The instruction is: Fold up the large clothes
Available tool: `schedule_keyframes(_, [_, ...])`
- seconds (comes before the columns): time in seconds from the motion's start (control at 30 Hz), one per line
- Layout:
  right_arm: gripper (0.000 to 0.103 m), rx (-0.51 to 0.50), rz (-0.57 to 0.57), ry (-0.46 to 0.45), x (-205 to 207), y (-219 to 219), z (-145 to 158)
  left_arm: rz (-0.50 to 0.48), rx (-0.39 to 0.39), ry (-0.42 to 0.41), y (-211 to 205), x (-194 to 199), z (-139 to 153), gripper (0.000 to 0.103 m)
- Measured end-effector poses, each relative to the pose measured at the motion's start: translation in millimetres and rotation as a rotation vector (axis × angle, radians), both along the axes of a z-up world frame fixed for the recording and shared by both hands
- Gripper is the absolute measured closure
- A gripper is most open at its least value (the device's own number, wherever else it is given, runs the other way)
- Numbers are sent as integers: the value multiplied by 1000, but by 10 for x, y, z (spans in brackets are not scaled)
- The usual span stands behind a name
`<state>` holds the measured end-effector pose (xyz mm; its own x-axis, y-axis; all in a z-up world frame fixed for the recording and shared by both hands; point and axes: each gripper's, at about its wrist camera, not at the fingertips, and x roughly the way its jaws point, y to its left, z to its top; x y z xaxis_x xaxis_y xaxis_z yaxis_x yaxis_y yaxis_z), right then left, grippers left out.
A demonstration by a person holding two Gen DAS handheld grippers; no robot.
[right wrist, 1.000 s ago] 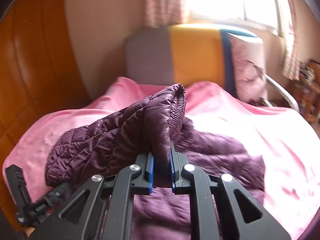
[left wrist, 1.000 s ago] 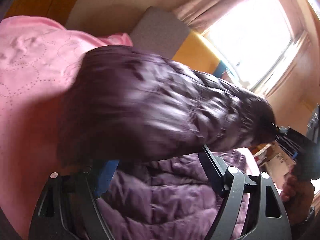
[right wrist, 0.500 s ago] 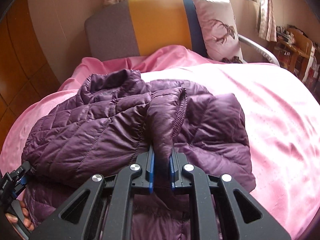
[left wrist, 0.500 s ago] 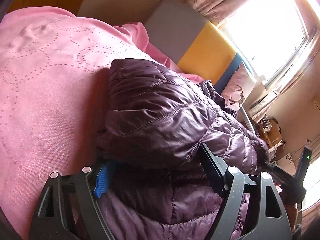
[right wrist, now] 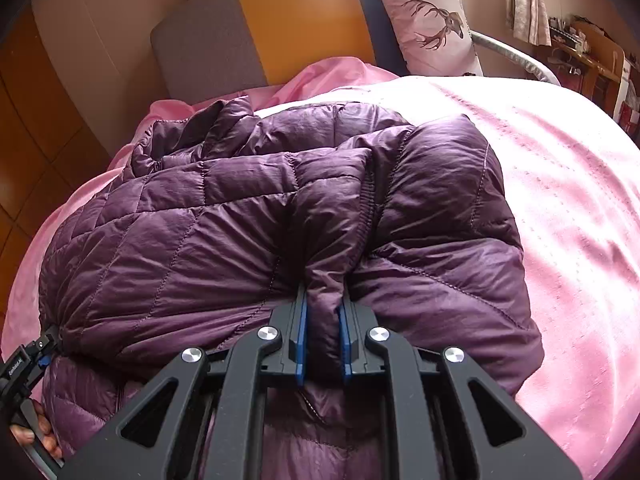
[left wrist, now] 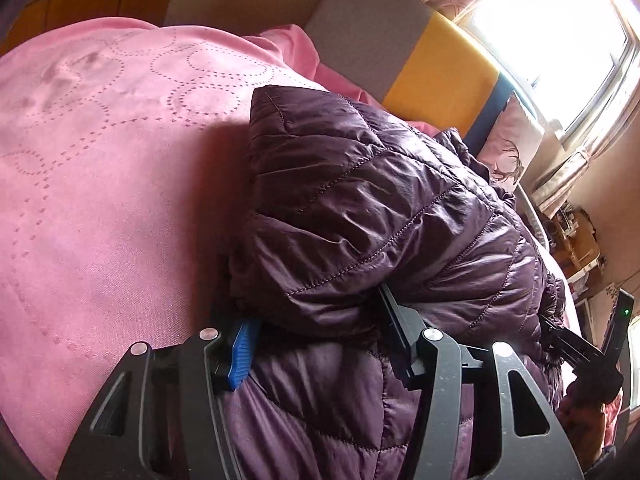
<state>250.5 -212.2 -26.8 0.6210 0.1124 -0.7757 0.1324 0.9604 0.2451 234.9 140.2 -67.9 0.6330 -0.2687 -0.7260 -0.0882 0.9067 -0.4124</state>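
Note:
A quilted purple jacket [right wrist: 224, 232] lies on the pink bedspread [right wrist: 580, 208], its upper half folded over onto its lower half. My right gripper [right wrist: 323, 300] is shut on a pinched ridge of the folded layer at its near edge. My left gripper [left wrist: 316, 320] straddles a thick fold of the same jacket [left wrist: 360, 208] at the other end. Its jaws are closing, with the padding bulging between and over the fingers [left wrist: 240, 348]. In the right wrist view the left gripper [right wrist: 40, 356] shows at the far left, clamped on the jacket's edge, with a hand below it.
A grey, yellow and blue headboard [right wrist: 280, 28] stands behind the bed, with a deer-print pillow [right wrist: 428, 20] leaning on it. Wooden wall panels are at the left, shelves with clutter [right wrist: 592, 60] at the right. Bare pink bedspread [left wrist: 100, 200] lies beside the jacket.
The raised half of the jacket has come down and now rests on the lower half. The right gripper has sunk with it, still clamped. The left jaws stand narrower.

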Motion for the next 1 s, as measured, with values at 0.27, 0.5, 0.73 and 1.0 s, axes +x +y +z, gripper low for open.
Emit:
schedule_keyframes(0.27, [87,-60,23,15,14,28,57,-7,-4,-25,12,-185,156,42])
schedule_keyframes(0.5, [37,-155,-15,-30,-93,71,233,41,55,-155,189,-611,478,36])
schedule_keyframes(0.73, [26,-179,61,-175,-131,424,615,-42,101,-254,-28,-400,810,36])
schedule_keyframes(1.0, [17,-209,139,-158,361,848,547,-135,147,-212,-441,221,705,36])
